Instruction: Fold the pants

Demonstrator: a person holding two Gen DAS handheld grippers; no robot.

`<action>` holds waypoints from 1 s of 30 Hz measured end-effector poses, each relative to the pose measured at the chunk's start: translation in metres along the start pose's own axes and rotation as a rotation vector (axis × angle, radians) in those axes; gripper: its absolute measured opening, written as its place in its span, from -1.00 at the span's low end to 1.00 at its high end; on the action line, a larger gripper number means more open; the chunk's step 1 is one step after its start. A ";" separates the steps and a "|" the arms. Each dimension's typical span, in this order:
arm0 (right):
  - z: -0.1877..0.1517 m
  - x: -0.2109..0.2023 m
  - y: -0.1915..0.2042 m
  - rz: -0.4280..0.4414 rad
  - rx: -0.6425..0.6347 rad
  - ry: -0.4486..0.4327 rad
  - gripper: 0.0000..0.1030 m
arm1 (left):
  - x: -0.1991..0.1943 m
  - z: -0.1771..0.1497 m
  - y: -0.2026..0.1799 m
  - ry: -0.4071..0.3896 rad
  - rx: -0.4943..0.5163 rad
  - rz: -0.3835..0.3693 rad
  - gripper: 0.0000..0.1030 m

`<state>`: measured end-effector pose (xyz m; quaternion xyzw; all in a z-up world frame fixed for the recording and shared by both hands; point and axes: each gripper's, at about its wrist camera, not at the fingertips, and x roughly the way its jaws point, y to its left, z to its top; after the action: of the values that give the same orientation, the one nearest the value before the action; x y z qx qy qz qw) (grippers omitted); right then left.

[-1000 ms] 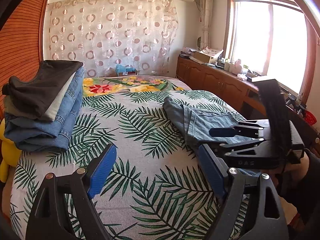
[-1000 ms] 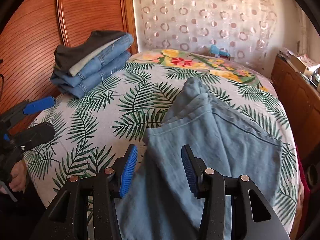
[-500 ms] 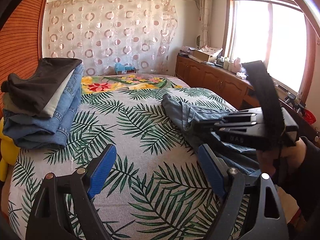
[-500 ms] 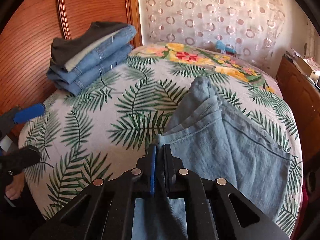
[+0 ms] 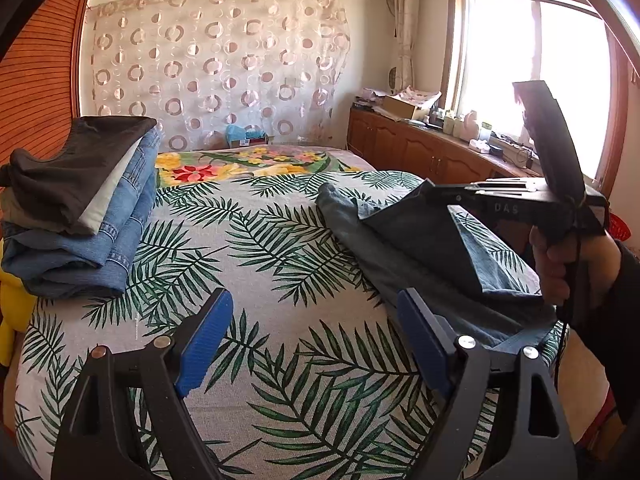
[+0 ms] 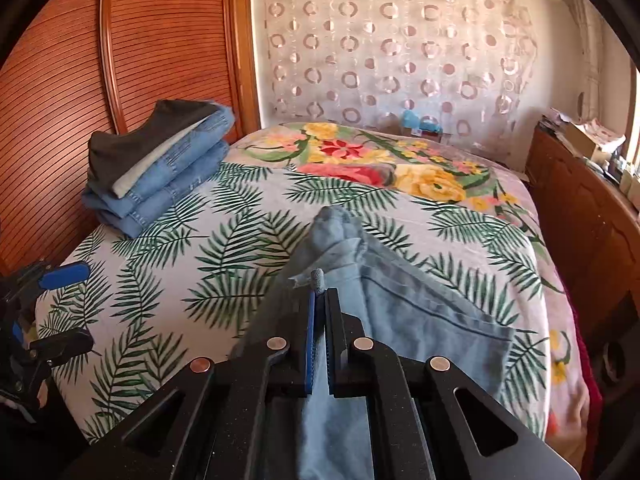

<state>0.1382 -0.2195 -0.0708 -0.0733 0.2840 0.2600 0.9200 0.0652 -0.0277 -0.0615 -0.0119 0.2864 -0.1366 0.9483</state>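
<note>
Light blue pants (image 6: 420, 304) lie on the right side of the bed (image 6: 224, 264), legs stretching away toward the curtain. My right gripper (image 6: 319, 300) is shut on the near edge of the pants, and a corner of cloth pokes out past its tips. In the left wrist view the right gripper (image 5: 430, 192) holds that edge lifted off the bed, the pants (image 5: 424, 240) hanging from it as a dark flap. My left gripper (image 5: 316, 344) stands open over the palm-leaf bedspread (image 5: 256, 248), left of the pants, with nothing between its fingers.
A stack of folded jeans and dark clothes (image 5: 76, 200) sits at the bed's left side by the wooden headboard (image 6: 56, 120). A wooden cabinet (image 5: 424, 152) with clutter runs under the window on the right. A circle-patterned curtain (image 5: 216, 76) hangs behind the bed.
My right gripper closed on the near edge of the pants and has lifted it up off the bed. The left gripper stayed where it was, still open.
</note>
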 end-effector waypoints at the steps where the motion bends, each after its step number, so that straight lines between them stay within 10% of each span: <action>1: 0.000 -0.002 -0.003 -0.004 0.006 -0.003 -0.92 | 0.000 0.000 0.000 0.001 0.001 -0.001 0.64; 30: 0.010 0.009 -0.044 -0.180 0.012 0.004 -0.93 | 0.015 -0.010 -0.019 0.056 0.047 -0.022 0.64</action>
<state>0.1724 -0.2499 -0.0681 -0.0936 0.2795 0.1745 0.9395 0.0674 -0.0493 -0.0758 0.0111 0.3092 -0.1542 0.9384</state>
